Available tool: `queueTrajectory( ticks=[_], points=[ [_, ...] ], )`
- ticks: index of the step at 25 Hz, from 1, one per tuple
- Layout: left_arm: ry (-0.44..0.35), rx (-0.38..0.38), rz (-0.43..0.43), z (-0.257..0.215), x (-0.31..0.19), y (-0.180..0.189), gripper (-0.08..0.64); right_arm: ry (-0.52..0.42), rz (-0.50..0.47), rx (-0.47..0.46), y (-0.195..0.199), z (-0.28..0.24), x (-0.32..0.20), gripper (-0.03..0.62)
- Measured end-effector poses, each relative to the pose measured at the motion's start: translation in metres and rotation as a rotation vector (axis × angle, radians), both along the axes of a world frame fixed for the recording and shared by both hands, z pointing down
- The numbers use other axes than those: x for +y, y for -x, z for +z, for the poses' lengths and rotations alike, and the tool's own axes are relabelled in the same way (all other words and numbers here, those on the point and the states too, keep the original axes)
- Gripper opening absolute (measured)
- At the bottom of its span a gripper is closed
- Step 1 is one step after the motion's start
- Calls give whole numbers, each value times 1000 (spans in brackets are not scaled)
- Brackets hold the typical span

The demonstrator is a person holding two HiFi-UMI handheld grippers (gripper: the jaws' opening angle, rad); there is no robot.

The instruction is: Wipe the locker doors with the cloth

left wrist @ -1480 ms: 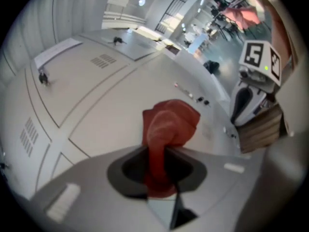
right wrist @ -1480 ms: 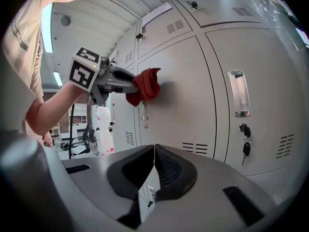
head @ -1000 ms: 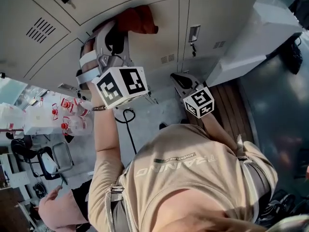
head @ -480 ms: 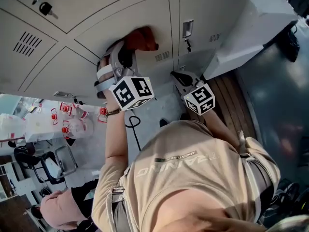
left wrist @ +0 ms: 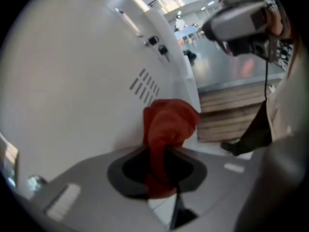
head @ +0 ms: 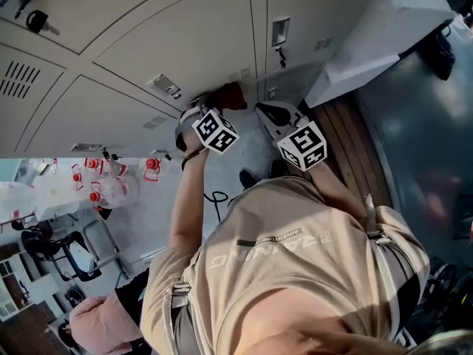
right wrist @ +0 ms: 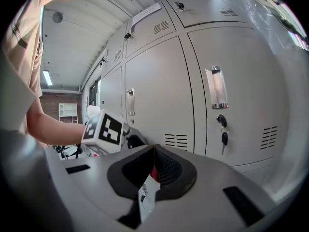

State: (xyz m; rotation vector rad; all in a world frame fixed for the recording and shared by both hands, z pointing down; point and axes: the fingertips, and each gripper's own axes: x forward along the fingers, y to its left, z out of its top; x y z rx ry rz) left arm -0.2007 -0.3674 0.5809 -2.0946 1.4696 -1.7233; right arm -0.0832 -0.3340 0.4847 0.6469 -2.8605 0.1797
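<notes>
A red cloth (head: pixel 229 95) is pressed on the lower part of a beige locker door (head: pixel 177 43), near its vent slots. My left gripper (head: pixel 210 102) is shut on it. In the left gripper view the cloth (left wrist: pixel 166 122) bunches up out of the jaws against the door (left wrist: pixel 72 81). My right gripper (head: pixel 261 109) hangs just right of the cloth, jaws shut with nothing held. The right gripper view looks past the right gripper (right wrist: pixel 153 151) at the left gripper's marker cube (right wrist: pixel 107 129) and the locker doors (right wrist: pixel 154 91).
Keys hang in a lock (right wrist: pixel 222 129) on the neighbouring door. A white slanted ledge (head: pixel 369 35) juts out at the right above wooden slats (head: pixel 347 146). Red-capped bottles (head: pixel 103 183) stand at the left. A cable (head: pixel 218 198) lies on the floor. Another person (head: pixel 96 324) is at bottom left.
My left gripper has carried the red cloth down the locker door, from the upper panel to beside the lower vent slots. The right gripper has stayed about where it was.
</notes>
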Motion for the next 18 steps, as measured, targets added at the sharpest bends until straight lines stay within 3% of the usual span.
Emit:
queueTrajectory(
  ticks=[4, 9, 13, 18],
  points=[
    [54, -15, -3, 34, 2, 2, 83, 3, 40, 3, -14, 0, -4, 15],
    [36, -21, 20, 14, 2, -6, 83, 2, 69, -1, -22, 0, -10, 15],
    [-87, -51, 82, -56, 0, -29, 83, -14, 71, -10, -23, -5, -13, 15],
    [-321, -138, 143, -178, -9, -58, 84, -53, 75, -24, -26, -21, -18, 15]
  ],
)
